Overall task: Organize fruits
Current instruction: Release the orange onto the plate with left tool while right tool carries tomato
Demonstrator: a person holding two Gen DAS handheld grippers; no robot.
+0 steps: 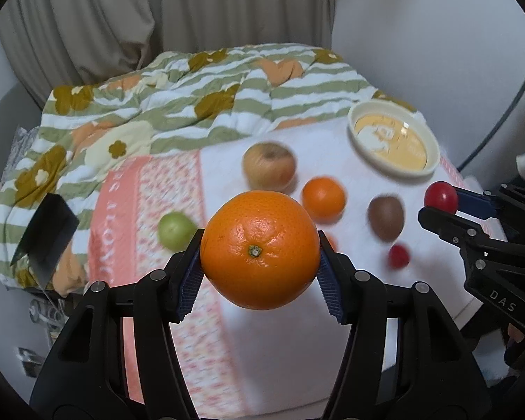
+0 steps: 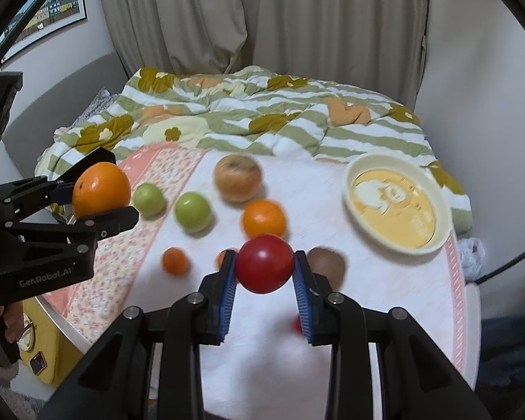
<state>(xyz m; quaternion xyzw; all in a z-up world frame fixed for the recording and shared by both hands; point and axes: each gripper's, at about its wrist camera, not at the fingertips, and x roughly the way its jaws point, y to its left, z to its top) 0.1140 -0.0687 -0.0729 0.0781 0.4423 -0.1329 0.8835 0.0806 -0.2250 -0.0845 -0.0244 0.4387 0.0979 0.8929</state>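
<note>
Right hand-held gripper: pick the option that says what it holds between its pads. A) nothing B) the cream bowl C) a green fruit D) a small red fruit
D: in the right wrist view the right hand-held gripper has its blue pads pressed on both sides of a small red fruit, lifted above the white cloth; the green fruits lie on the cloth and the cream bowl sits apart.

Bare cloth (image 2: 315, 189) lies open between the apple (image 2: 238, 178) and the empty bowl (image 2: 397, 203), nothing standing between.
</note>
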